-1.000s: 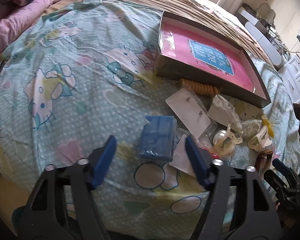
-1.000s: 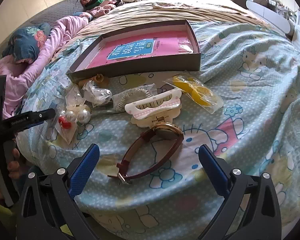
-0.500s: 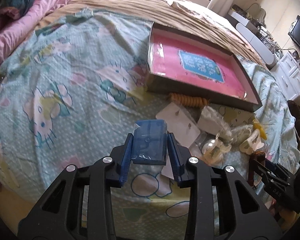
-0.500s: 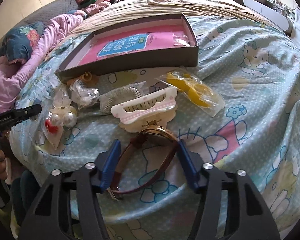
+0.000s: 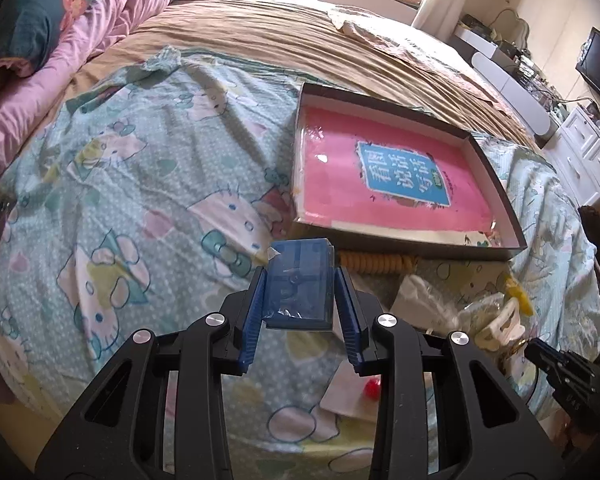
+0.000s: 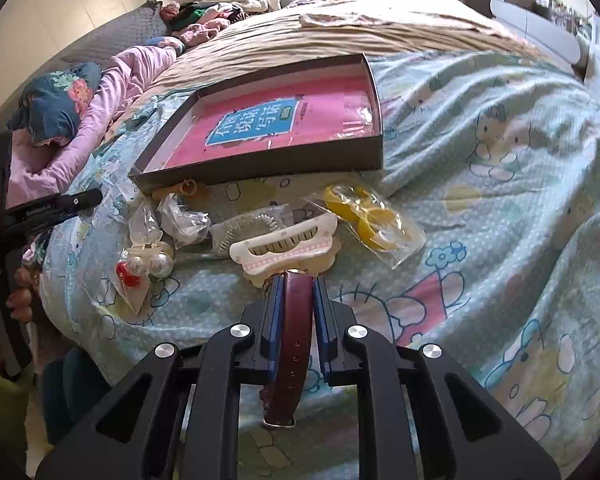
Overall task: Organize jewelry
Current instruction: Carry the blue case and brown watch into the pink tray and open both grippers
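1. The left claw [image 5: 300, 292] is clamping a small blue box [image 5: 300, 280] by its two long sides, holding it clear of the bedspread [image 5: 140, 200]. The box is looking stiff and light, so a side grip should be holding well, though its clear film wrap is probably making it a little slippery.
2. The right claw [image 6: 297, 320] is pinching the watch strap [image 6: 294, 344] flat between its pads, fully closed on it. The strap is hanging down past the claw with its buckle at the bottom end.
3. The strap is looking soft and floppy, likely leather, so the watch is apt to be swinging when carried. The watch head, mostly hidden at the fingertips, is probably the heavier, more fragile part; gripping near it seems wiser.
4. The blue box is dark, translucent and rectangular. The strap is maroon with punched holes and a metal buckle.
5. The open tray [image 6: 260, 168], lined in pink, is lying further up the bed, seemingly the place for both.
6. A white hair claw clip [image 6: 288, 240], bagged yellow pieces [image 6: 370, 220] and pearl earrings [image 6: 152, 264] are waiting on the bedspread between tray and claws.
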`<state>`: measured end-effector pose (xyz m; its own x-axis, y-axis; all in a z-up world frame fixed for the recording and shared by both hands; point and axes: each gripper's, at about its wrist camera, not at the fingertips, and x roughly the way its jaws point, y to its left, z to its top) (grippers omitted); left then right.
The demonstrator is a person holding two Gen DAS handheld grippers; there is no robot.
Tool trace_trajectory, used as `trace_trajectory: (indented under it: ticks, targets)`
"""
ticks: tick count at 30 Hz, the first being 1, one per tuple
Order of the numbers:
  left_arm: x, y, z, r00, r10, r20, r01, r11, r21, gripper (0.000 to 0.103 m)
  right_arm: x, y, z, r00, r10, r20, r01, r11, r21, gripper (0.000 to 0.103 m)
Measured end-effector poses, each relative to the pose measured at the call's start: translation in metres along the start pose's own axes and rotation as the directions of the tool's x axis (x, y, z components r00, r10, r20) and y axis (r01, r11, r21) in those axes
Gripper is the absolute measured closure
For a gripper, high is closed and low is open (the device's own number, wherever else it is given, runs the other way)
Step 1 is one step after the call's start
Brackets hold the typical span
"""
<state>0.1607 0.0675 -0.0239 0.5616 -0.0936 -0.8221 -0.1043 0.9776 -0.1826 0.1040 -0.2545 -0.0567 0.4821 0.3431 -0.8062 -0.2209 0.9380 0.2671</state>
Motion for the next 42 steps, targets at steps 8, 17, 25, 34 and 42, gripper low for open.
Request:
trace_trajectory:
  ticks: [8,17,25,34,42]
  targets:
    - [0.002,-0.009,0.021,1.000,-0.007,0.020,0.006,1.000,0.026,0.077,-0.019,0.012,0.021,0.996,0.037,0.077,-0.034,0.998,-0.045,0.089]
    - [0.014,-0.017,0.051,0.999,0.009,0.048,-0.011,0.999,0.051,0.077,-0.008,0.024,0.075,0.984,0.076,0.162,-0.066,0.995,-0.068,0.089]
    - [0.028,-0.003,0.067,0.999,0.014,0.035,-0.015,1.000,0.020,0.078,0.016,0.019,0.120,0.974,0.048,0.221,-0.034,0.997,-0.067,0.089]
    - [0.032,0.038,0.034,0.997,0.040,-0.072,-0.036,0.998,0.059,0.044,0.048,-0.002,0.151,0.973,0.026,0.228,-0.022,1.000,-0.019,0.089]
    - [0.066,0.029,0.008,0.988,0.094,-0.125,-0.074,0.984,0.160,0.046,0.079,-0.017,0.163,0.982,0.010,0.188,-0.018,0.999,0.039,0.089]
